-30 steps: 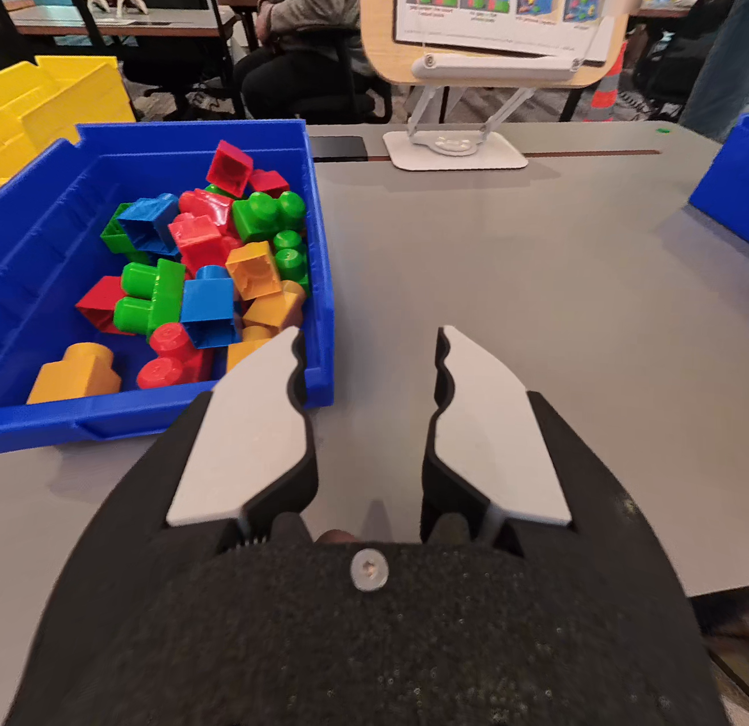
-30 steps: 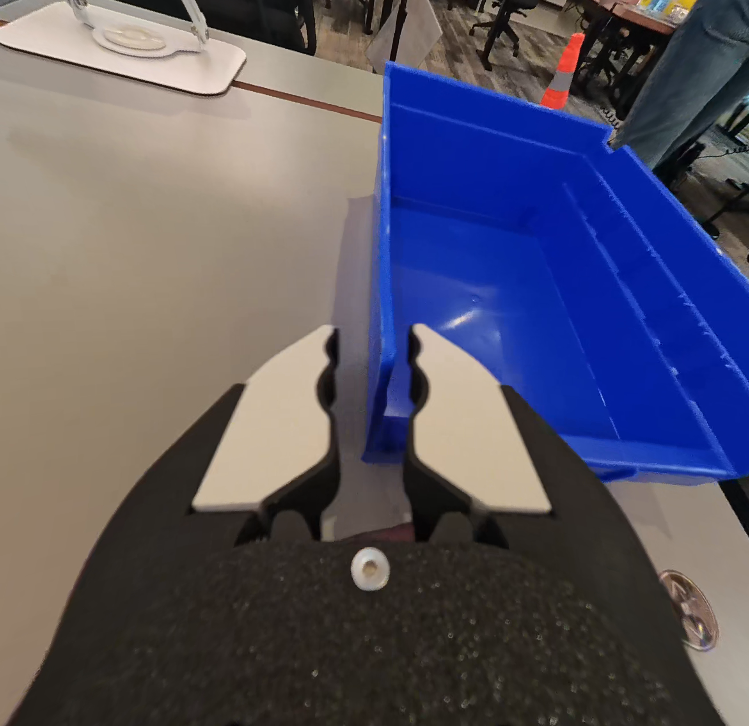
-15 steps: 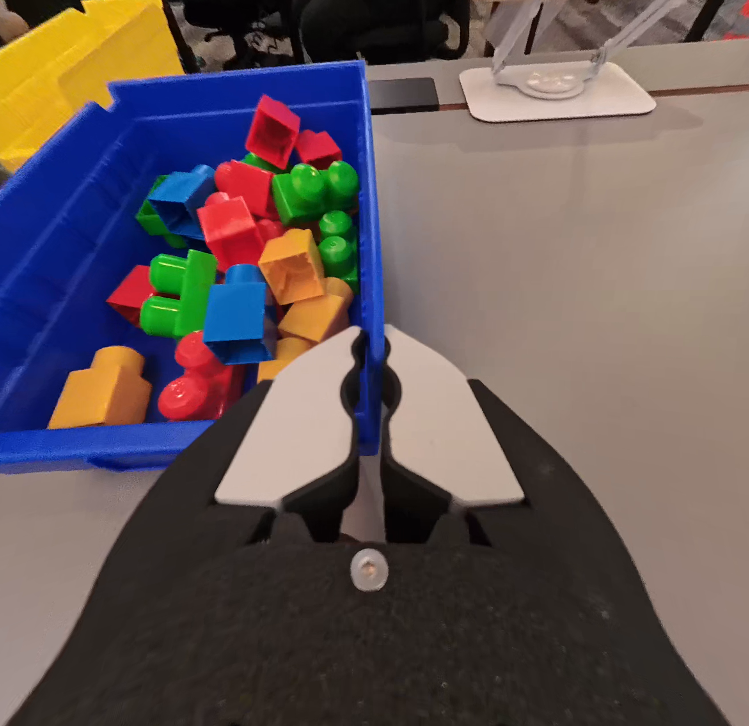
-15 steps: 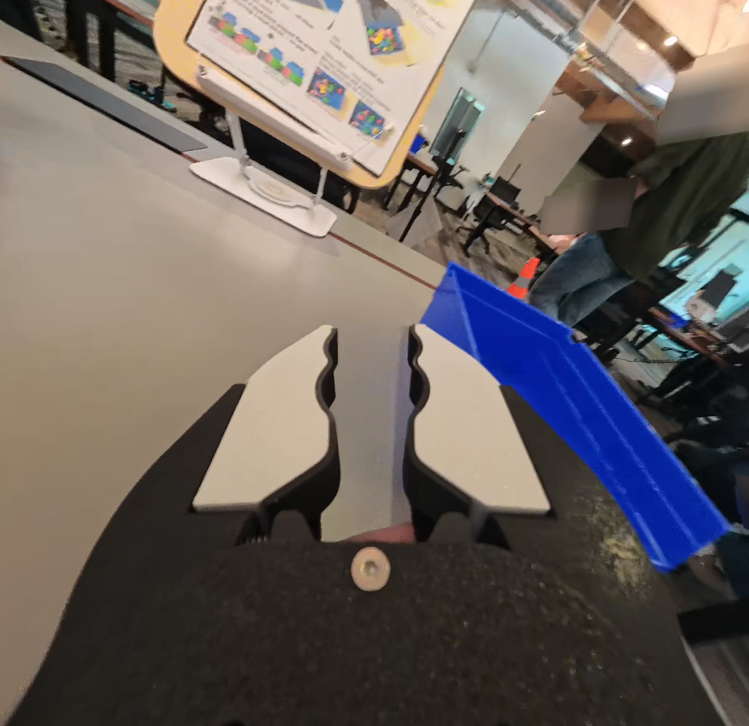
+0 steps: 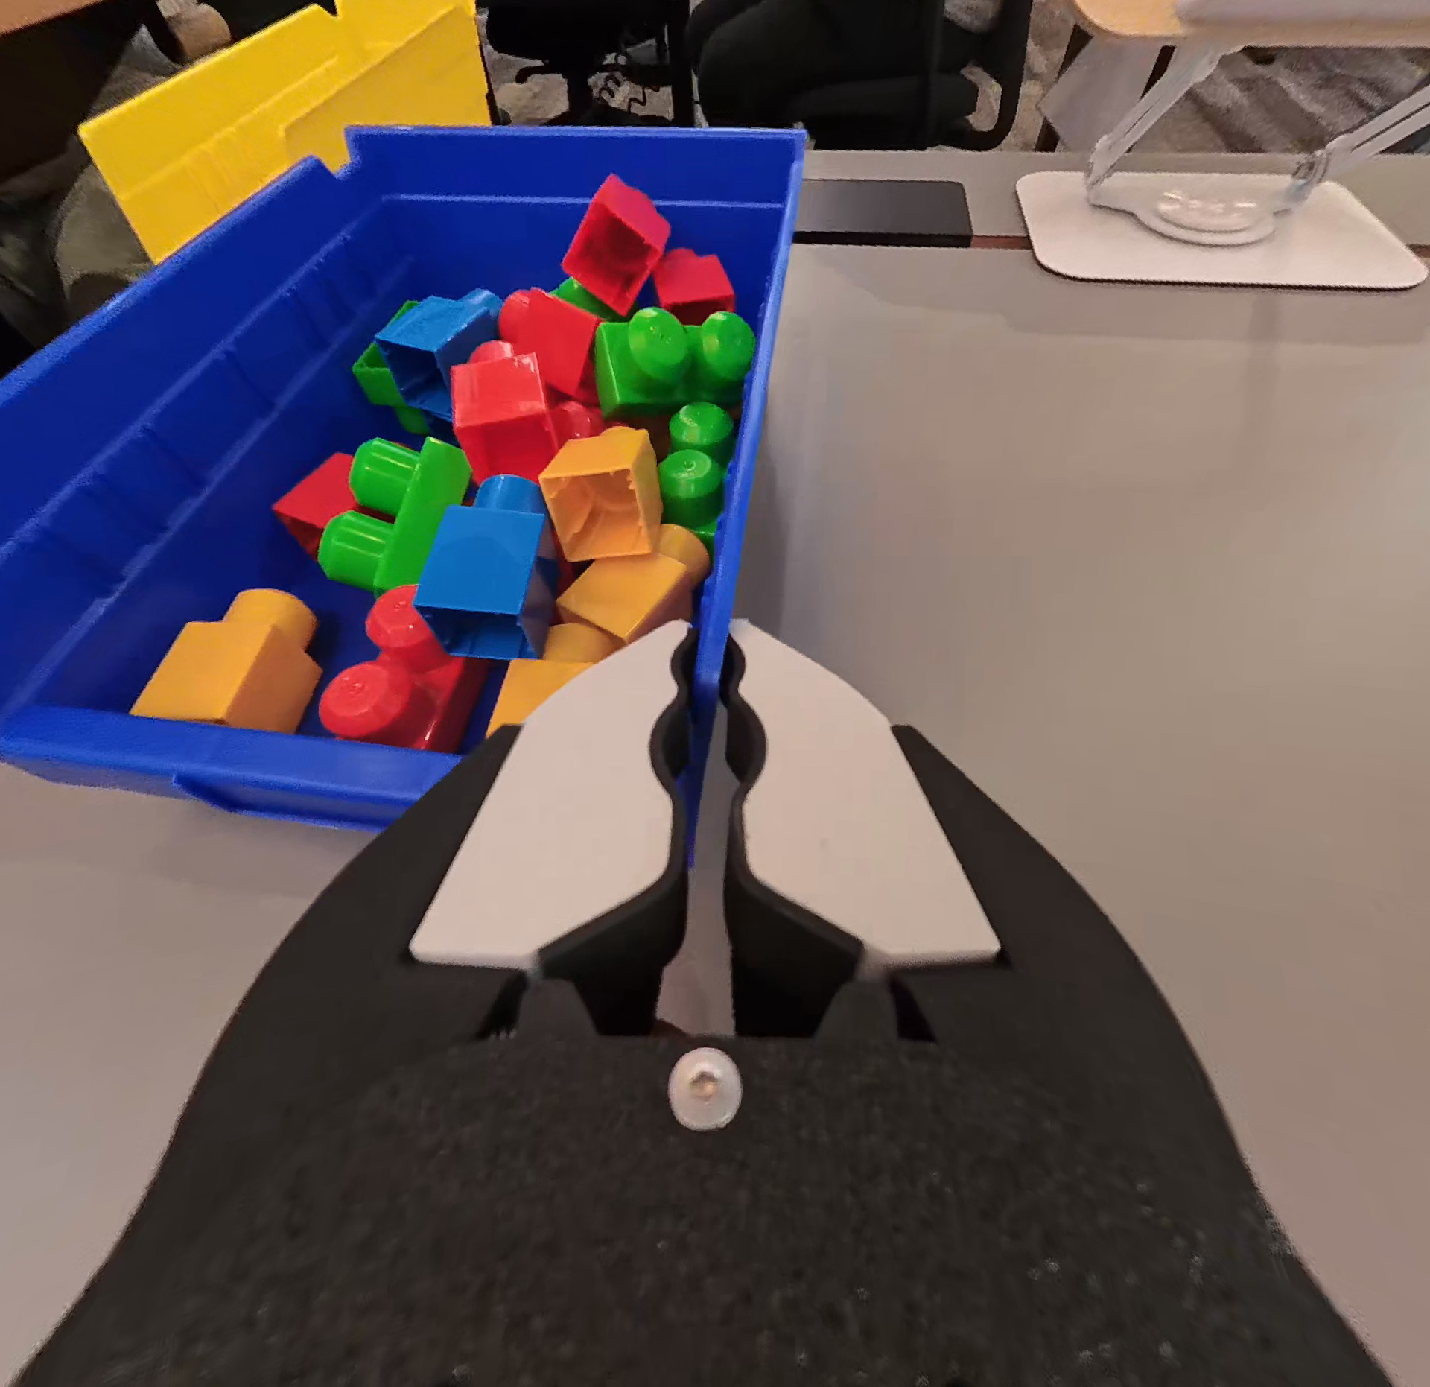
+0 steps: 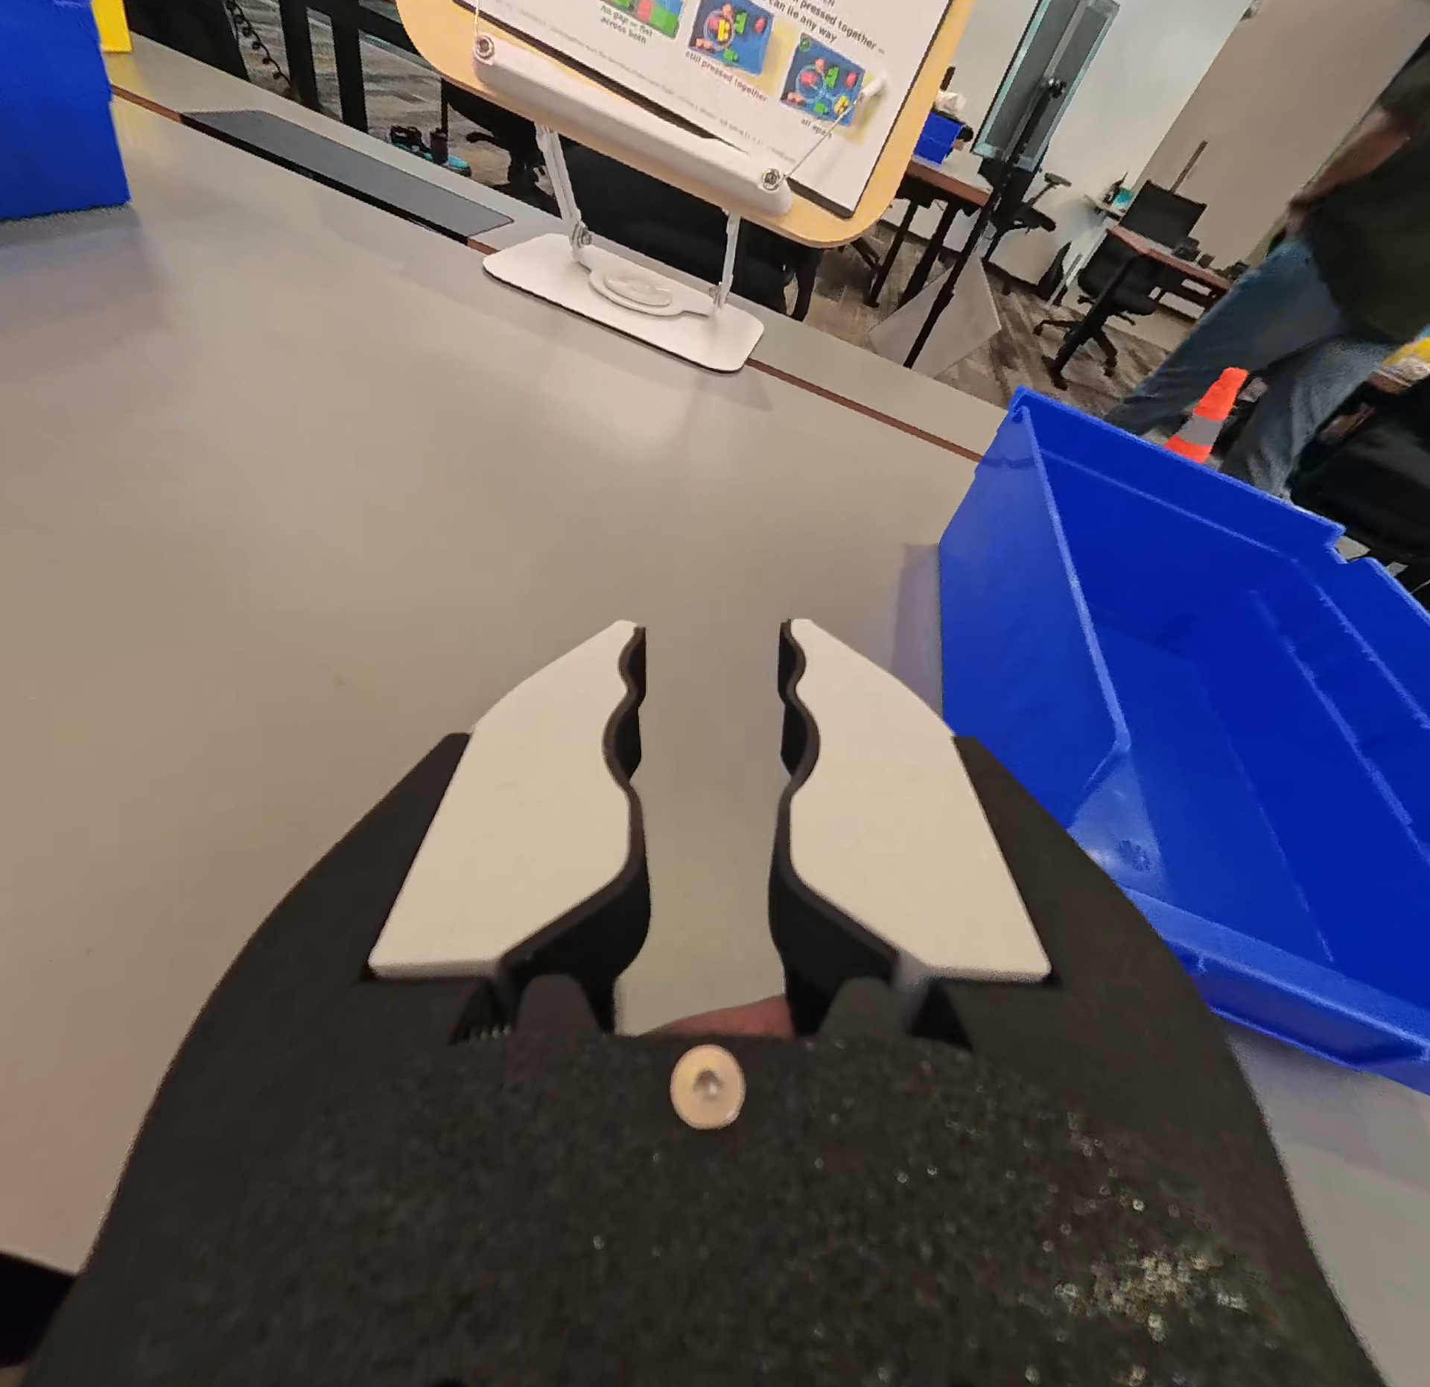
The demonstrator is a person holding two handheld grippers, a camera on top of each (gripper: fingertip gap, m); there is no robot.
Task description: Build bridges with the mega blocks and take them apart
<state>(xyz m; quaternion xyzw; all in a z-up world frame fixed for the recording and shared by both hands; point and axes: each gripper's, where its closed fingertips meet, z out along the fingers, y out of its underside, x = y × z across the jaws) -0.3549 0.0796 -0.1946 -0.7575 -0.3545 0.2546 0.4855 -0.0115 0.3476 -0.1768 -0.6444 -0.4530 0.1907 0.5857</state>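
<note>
A blue bin (image 5: 542, 142) holds several mega blocks, among them a blue block (image 5: 484, 568), an orange block (image 5: 603, 495), a green block (image 5: 673, 363) and a red block (image 5: 503, 413). My left gripper (image 5: 710, 638) is shut on the bin's right wall near its front corner, one finger inside and one outside. My right gripper (image 6: 712, 634) is partly open and empty above the bare grey table (image 6: 387, 460). An empty blue bin (image 6: 1161, 653) sits to its right. The block bin shows at the far left of the right wrist view (image 6: 54, 111).
A white stand (image 6: 627, 297) with a picture sheet stands at the table's far edge, and its base also shows in the left wrist view (image 5: 1215, 228). A yellow bin (image 5: 294, 104) lies behind the block bin. A person (image 6: 1315, 305) and an orange cone (image 6: 1211, 421) are beyond the table. One gripper's finger ends stand about 45 cm off the other's.
My left gripper moved left to the block bin and closed on its right wall. My right gripper swung away from the empty bin's corner toward the table's middle, its opening unchanged.
</note>
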